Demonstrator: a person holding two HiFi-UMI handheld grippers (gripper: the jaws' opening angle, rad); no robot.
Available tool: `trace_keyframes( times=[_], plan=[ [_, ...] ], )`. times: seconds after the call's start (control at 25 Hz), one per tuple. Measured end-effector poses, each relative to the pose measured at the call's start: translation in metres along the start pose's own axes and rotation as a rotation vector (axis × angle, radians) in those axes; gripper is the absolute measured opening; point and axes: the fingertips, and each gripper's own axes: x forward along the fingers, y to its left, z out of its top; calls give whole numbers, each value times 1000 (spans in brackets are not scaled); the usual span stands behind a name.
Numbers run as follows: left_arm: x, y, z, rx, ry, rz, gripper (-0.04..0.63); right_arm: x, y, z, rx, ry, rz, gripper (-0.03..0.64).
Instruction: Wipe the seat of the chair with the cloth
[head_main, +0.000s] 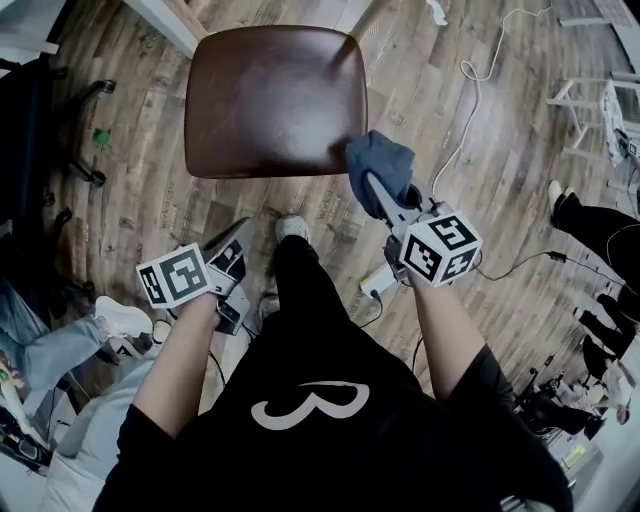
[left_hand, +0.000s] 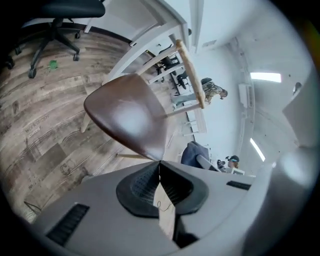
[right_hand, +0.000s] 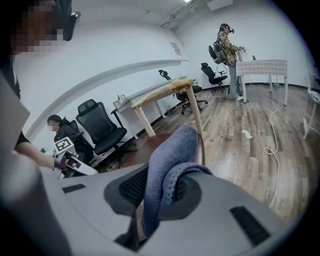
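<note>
The chair's brown seat (head_main: 270, 100) stands on the wood floor straight ahead of me. A blue cloth (head_main: 380, 165) is bunched at the seat's near right corner, and my right gripper (head_main: 385, 195) is shut on it. In the right gripper view the cloth (right_hand: 167, 175) folds over the jaws, with the seat (right_hand: 145, 142) just behind it. My left gripper (head_main: 240, 238) hangs low on the left, short of the seat's front edge, shut and empty. In the left gripper view the jaws (left_hand: 160, 172) meet in a line below the seat (left_hand: 127, 117); the cloth (left_hand: 192, 152) shows at the right.
My shoe (head_main: 291, 228) is on the floor under the seat's front edge. A white cable (head_main: 478, 90) and a power strip (head_main: 375, 283) lie to the right. A black office chair's base (head_main: 85, 175) is on the left. Other people stand at the right (head_main: 600, 230) and sit at the left (head_main: 60, 350).
</note>
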Motion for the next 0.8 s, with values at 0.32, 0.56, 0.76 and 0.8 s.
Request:
trace_keyframes(
  times=[0.32,0.56,0.76,0.8],
  plan=[
    [-114,-114,-41,115,-66,-179,15,-122,152,17,-64,-54,211,51],
    [-219,-182,-73,289,-116,-304,15,-206,255,42,-138,-167,309,51],
    [-280,-229,-106,472,-153,-375,15,-262,320,32,-76,-230,383,51],
    [-291,-237,-117,504,-148,-379,15,-271,331,28,-57,-233,397,51]
  ],
)
